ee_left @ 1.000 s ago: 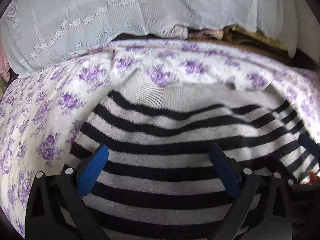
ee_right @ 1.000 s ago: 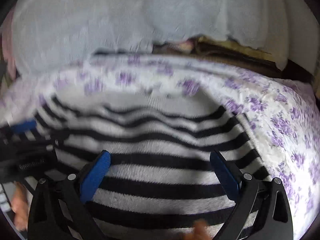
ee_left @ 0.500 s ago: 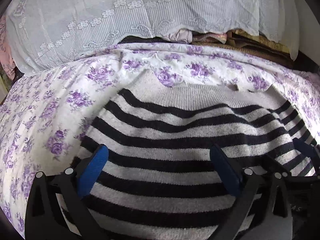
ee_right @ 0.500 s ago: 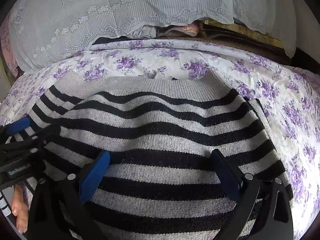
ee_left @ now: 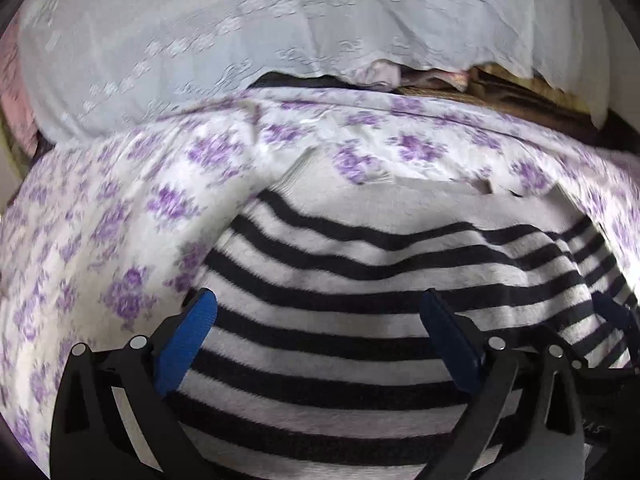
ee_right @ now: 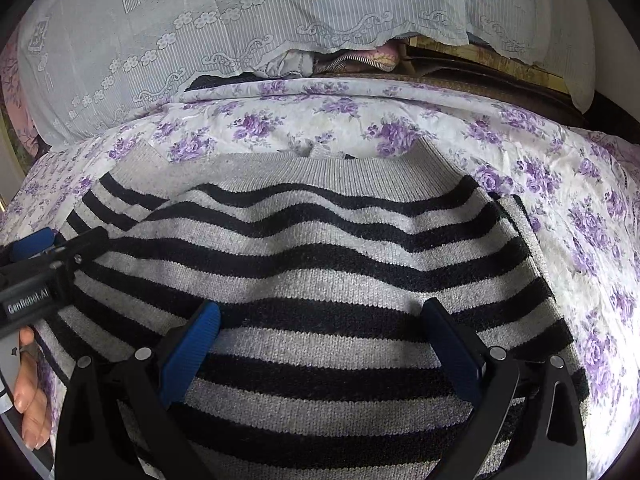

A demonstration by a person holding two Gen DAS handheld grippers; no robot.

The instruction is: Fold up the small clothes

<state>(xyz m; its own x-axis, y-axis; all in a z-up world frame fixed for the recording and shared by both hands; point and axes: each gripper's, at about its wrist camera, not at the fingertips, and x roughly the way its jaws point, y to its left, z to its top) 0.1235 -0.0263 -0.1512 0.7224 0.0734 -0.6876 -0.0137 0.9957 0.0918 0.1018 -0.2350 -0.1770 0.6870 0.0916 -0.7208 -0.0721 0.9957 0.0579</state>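
The left gripper [ee_left: 318,334] hangs low over the sweater [ee_left: 380,280], pointing forward toward the ribbed hem at the far edge. Its jaws stand wide apart and hold nothing; blue pads [ee_left: 186,344] flank a broad run of black and grey stripes. Outside the left jaw lies the sheet [ee_left: 100,220] with purple flowers, covering the bed. This view is blurred. Beyond the jaws, past the sweater's far edge, a pale lace cloth [ee_left: 240,40] drapes over a pile of other fabrics.

In the right wrist view, the left gripper [ee_right: 36,264] enters from the left edge, lying nearly level above the sweater's [ee_right: 320,272] left side. The hand [ee_right: 30,400] gripping it shows at the lower left, fingers curled around the handle.

The right gripper [ee_right: 320,338] sits just as low and points the same way, over the middle of the sweater. Its jaws are also spread wide and empty, the pads [ee_right: 192,352] resting close to the knit; whether they touch it I cannot tell. The sweater lies flat between and ahead of the jaws, its grey hem farthest away, with a folded edge just outside the right jaw. Further right the sheet [ee_right: 580,220] runs on.
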